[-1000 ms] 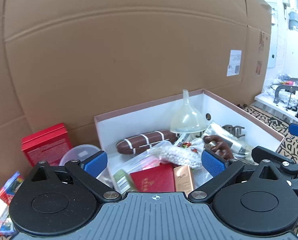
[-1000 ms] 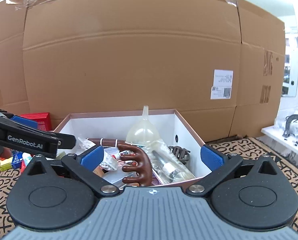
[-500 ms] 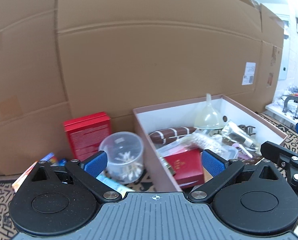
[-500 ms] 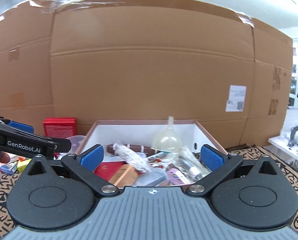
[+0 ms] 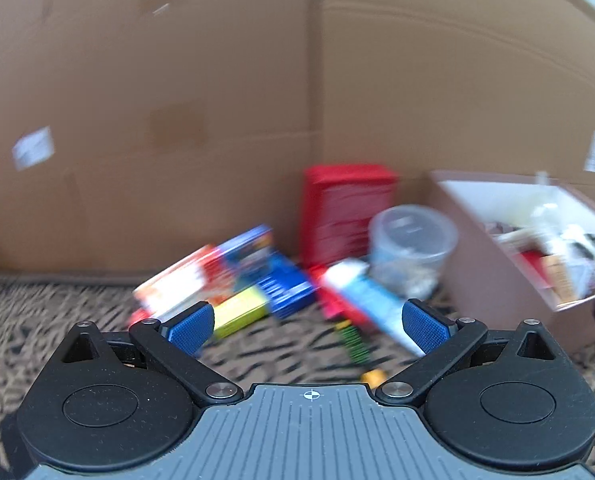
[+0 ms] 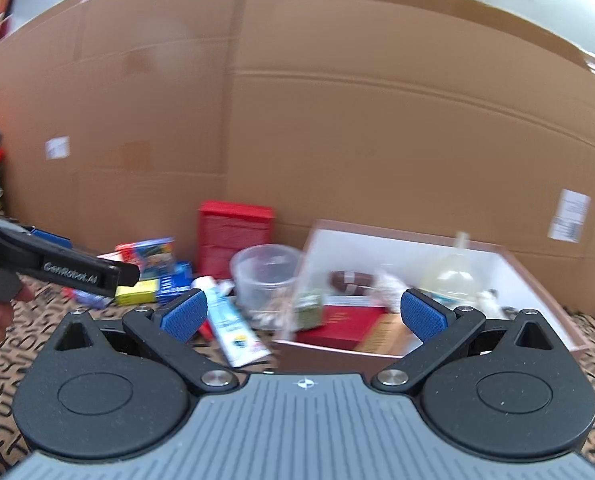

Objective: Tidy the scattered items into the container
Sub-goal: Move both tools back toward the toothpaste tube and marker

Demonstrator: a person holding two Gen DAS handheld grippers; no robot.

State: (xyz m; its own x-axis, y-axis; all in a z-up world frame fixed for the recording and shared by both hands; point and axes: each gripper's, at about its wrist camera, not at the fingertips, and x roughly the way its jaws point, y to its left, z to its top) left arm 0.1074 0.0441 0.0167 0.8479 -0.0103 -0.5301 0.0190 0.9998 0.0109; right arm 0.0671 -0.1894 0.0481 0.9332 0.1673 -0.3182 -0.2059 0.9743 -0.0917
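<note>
Left gripper [image 5: 305, 326]: I see fingers apart, nothing held, above the scattered cartons [image 5: 233, 280] and tube [image 5: 371, 300] on the patterned counter [image 5: 37, 312]. Right gripper [image 6: 303, 316]: fingers apart, empty. Container [image 6: 537, 288]: right, already holding items. Clear tub [image 6: 265, 276], red box [image 6: 233, 232] beside it.

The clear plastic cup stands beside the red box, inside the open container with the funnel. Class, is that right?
Not quite. The clear plastic cup does stand beside the red box, but outside the open container, on the patterned mat. The right wrist view shows it.
</note>
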